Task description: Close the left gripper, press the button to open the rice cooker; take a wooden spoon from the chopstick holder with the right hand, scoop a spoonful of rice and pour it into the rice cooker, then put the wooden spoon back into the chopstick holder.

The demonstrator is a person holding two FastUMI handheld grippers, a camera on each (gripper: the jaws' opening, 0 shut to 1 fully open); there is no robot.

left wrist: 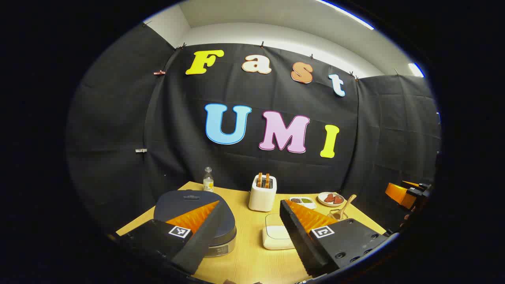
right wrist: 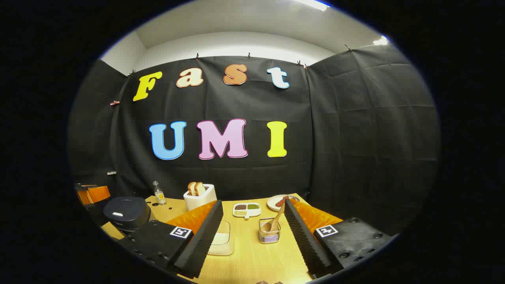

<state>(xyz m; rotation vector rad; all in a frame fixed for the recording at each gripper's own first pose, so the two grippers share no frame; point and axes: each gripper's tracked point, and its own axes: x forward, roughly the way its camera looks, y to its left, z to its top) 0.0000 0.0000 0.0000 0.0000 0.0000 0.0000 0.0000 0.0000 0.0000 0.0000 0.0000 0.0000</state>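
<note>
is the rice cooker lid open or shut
Shut. The rice cooker lid lies flat on its body in both views, no gap showing, with the left gripper fingers spread above it.

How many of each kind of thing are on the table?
Rice cooker: 1
Toaster: 1
Bottle: 1
White container: 1
Divided dish: 1
Plate: 1
Chopstick holder: 1
Wooden spoon: 1
Total: 8
</note>
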